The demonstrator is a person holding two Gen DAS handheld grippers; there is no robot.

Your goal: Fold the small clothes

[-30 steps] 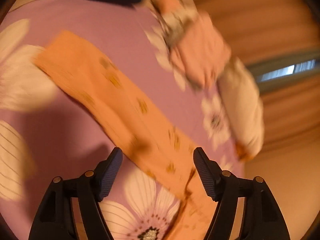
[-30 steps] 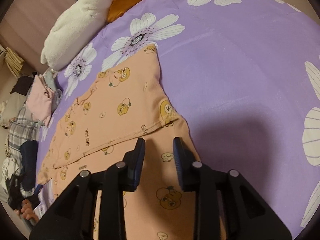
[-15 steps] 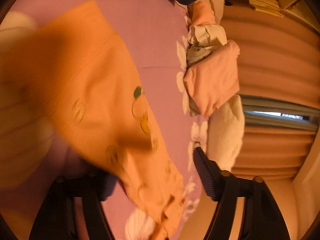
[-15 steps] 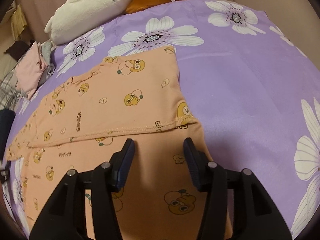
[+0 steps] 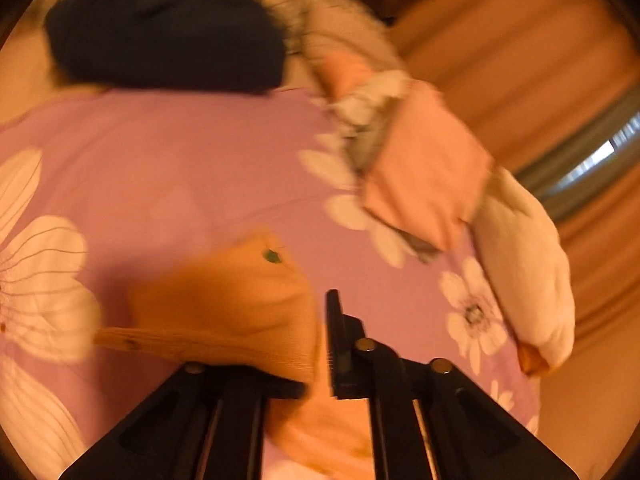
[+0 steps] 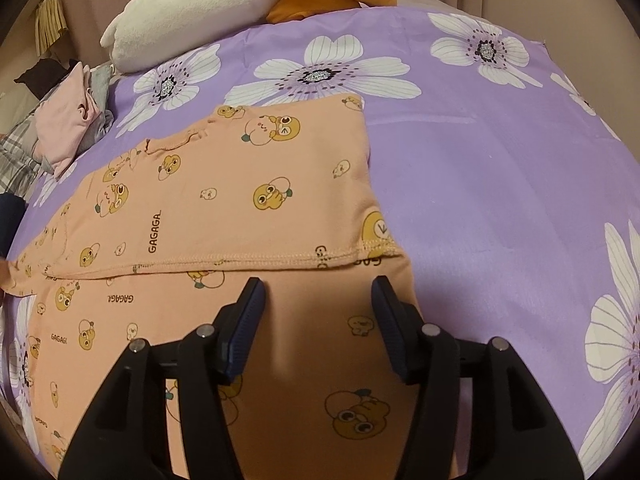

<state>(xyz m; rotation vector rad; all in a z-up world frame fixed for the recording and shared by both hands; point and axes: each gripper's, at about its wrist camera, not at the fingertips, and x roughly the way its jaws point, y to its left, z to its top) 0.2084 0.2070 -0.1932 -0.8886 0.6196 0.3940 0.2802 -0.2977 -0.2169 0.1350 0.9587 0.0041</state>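
Left gripper (image 5: 322, 340) is clamped shut on an edge of the peach garment (image 5: 224, 300) — the cloth bunches up against its jaws, which have just been closing, and the blurred left wrist view shows a corner of fabric lifted off the bedspread (image 5: 180, 152). Right gripper (image 6: 318, 320) hangs over the same garment (image 6: 248, 200) with its jaws apart, having just been opening; fabric lies flat under the gap, but the pads do not press on it.

By the look of it the fold is about half made. In the right wrist view the far part of the garment is already turned back over the near part, its stitched hem running straight across just ahead of the right fingertips. The layers look smooth there. What remains, I judge, is the left side: the end that the left gripper holds has yet to be carried over and laid down, and perhaps one more fold to make a small packet.

Around it, the purple flowered bedspread (image 6: 500, 168) is bare to the right of the garment. A white plush toy (image 6: 200, 4) lies at the far edge, and a loose pile of clothes (image 6: 68, 120) — pink, grey, plaid — sits at the far left, well apart from the garment. A dark bundle (image 5: 168, 36) lies near that pile. None of these crowd the folding spot.
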